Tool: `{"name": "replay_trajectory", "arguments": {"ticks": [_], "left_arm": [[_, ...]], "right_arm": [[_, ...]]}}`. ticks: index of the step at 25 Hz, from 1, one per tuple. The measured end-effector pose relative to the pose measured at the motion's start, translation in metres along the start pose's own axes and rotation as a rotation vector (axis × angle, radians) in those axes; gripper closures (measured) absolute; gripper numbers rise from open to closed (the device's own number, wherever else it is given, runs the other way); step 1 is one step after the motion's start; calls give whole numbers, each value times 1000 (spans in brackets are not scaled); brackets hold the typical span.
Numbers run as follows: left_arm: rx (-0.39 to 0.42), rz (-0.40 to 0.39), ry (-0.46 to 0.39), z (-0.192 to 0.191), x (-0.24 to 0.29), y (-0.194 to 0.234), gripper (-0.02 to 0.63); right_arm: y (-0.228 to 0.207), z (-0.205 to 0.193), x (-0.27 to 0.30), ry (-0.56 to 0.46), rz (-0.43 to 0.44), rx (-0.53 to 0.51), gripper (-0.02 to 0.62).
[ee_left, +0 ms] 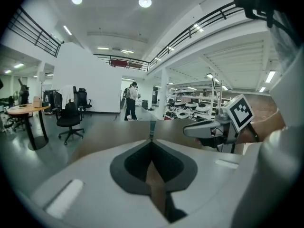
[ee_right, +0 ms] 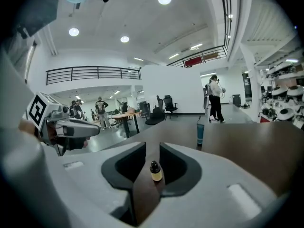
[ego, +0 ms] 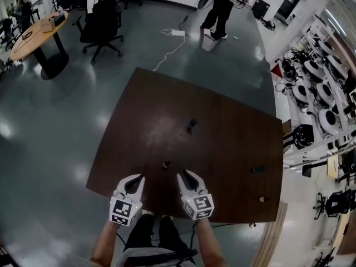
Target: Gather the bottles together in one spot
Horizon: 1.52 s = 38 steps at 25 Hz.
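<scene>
A small yellow dropper bottle with a black cap stands on the dark brown table, just beyond and between my two grippers. In the right gripper view this bottle shows in the gap of my right gripper, whose jaws stand slightly apart and touch nothing. A slim teal bottle stands farther out, mid-table. Two more small bottles, one dark and one amber, sit near the table's right edge. My left gripper has its tips together and holds nothing; the teal bottle lies straight ahead of it.
Both grippers hover at the table's near edge, side by side. Beyond the table is grey floor with a black office chair, a round wooden table, a white bucket and a standing person. Racks of equipment line the right.
</scene>
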<state>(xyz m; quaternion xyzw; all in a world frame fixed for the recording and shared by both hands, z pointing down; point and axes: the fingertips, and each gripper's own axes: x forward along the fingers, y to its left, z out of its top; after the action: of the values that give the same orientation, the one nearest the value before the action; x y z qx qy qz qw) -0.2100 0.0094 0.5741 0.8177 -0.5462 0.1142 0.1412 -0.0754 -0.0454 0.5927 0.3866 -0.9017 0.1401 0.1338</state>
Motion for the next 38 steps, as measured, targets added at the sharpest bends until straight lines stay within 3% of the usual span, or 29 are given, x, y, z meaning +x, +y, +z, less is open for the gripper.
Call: {"name": "replay_trajectory", "arguments": {"ticks": [9, 14, 19, 24, 27, 38], "left_arm": [[-66, 57, 46, -30, 2, 6, 607], [-72, 78, 67, -45, -2, 9, 607], [-116, 92, 77, -45, -9, 12, 607], [-114, 86, 90, -48, -7, 14, 606], [-113, 81, 87, -46, -3, 14, 607], [-95, 45, 91, -42, 4, 13, 607]], "right_arm": [[2, -54, 49, 144, 99, -50, 434], [-1, -74, 77, 170, 75, -126, 414], [5, -90, 91, 235, 90, -137, 411], [8, -92, 94, 235, 97, -141, 422], [8, -91, 94, 222, 87, -151, 463], [-5, -83, 69, 192, 21, -170, 465]]}}
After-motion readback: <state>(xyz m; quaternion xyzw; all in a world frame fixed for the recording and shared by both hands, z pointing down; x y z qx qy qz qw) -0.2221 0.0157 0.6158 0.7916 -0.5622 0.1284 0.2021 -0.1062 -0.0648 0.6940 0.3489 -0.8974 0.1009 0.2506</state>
